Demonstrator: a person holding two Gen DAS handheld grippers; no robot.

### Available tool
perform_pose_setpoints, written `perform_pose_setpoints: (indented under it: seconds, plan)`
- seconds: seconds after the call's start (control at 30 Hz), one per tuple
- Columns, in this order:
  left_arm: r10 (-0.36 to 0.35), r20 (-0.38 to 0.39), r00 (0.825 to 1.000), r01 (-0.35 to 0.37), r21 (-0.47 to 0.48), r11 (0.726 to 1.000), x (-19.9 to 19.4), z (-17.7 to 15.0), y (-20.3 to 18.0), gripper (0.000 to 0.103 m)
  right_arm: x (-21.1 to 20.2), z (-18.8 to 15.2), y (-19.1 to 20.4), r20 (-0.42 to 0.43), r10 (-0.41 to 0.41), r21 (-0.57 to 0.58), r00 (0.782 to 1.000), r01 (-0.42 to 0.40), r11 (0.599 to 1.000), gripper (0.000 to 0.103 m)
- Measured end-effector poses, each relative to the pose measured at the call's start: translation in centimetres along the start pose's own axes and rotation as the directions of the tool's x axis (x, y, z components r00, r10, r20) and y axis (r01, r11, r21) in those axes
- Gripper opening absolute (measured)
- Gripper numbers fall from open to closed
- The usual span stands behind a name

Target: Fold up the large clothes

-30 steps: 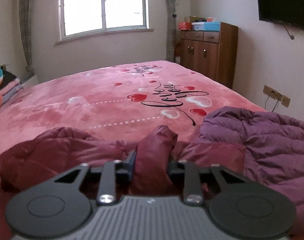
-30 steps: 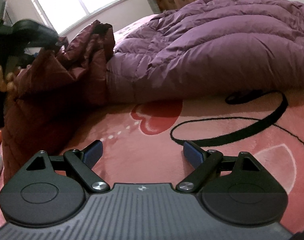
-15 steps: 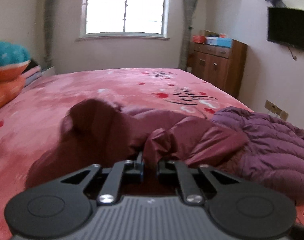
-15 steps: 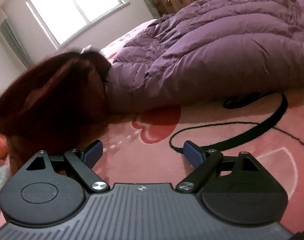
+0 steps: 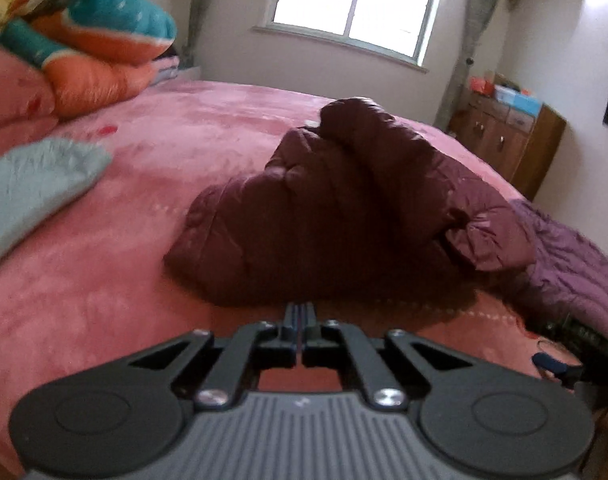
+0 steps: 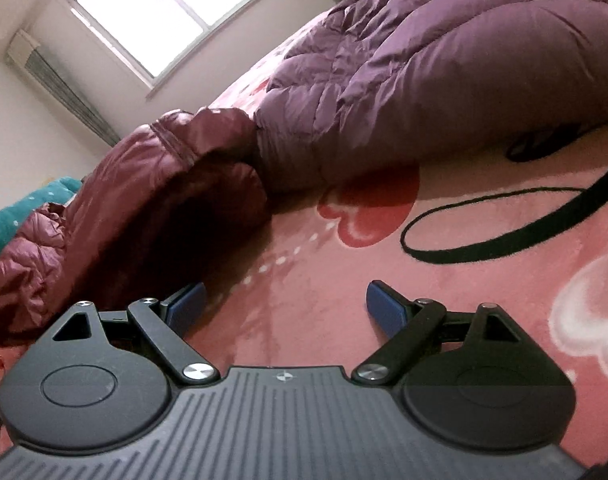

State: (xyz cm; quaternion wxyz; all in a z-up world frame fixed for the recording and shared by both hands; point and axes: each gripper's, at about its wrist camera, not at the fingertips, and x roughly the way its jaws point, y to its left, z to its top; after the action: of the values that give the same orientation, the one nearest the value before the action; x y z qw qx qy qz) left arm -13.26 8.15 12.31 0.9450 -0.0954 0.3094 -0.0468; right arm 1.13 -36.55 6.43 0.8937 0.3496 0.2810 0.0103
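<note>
Maroon jacket (image 5: 344, 208) heaped mid-bed, beside one purple jacket (image 6: 444, 60).
We see two grippers: our left gripper (image 5: 300, 320) points down at the pink bedspread (image 5: 104, 280) just short of the heap, jaws just closed on nothing; our right gripper (image 6: 284, 304) hovers low over the bedspread, jaws spread wide and empty.

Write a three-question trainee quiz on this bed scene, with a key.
1. True or false: the left tongs are shut with nothing between them.
2. Which lies nearer the left tongs: A, the dark maroon puffy down jacket, or B, the purple quilted down coat?
3. Fill in: the right tongs are ____ above the pink heart-print bedspread.

Key: 1 true; 2 A; 3 open.
</note>
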Motion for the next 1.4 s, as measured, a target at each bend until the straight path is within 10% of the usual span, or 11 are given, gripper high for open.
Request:
perform_pose_setpoints:
  seconds: [0.1,0.27,0.47,0.63,0.73,0.83,0.87,1.4]
  plan:
    - [-0.053,0.022,0.998,0.054,-0.047,0.997,0.1,0.4,0.5,0.004,0.1,-0.2,0.3,0.004,-0.012,-0.004,1.000,0.013,1.000,0.103]
    - [-0.153,0.135,0.979,0.165,-0.078,0.983,0.0,3.2,-1.0,0.083,0.5,-0.6,0.9,0.016,-0.054,-0.044,0.998,0.055,0.998,0.103]
    - [-0.208,0.167,0.964,0.210,0.006,0.978,4.2,8.1,-5.2,0.100,1.0,-0.6,1.5,0.023,-0.069,-0.082,0.997,0.071,0.994,0.103]
    - [-0.146,0.087,0.985,0.145,0.017,0.989,11.0,10.3,-8.1,0.101,1.0,-0.2,1.4,0.025,-0.059,-0.073,0.998,0.061,0.995,0.103]
    - [-0.087,0.042,0.995,0.086,0.024,0.996,14.2,10.6,-8.6,0.086,1.3,0.0,1.1,0.023,-0.053,-0.068,0.998,0.054,0.996,0.103]
    - [-0.080,-0.015,0.997,0.079,-0.054,0.995,16.3,10.2,-6.9,0.019,1.5,0.3,0.8,0.021,-0.046,-0.059,0.999,0.048,0.997,0.103]
    - [-0.109,-0.024,0.994,0.106,-0.098,0.989,16.4,9.9,-6.2,0.013,1.4,0.4,0.8,0.022,-0.044,-0.055,0.999,0.045,0.997,0.103]
    - [-0.132,0.036,0.991,0.134,-0.066,0.989,-2.3,4.4,0.2,0.003,-0.9,0.8,-1.0,0.048,-0.033,0.041,0.998,0.031,0.999,0.103]
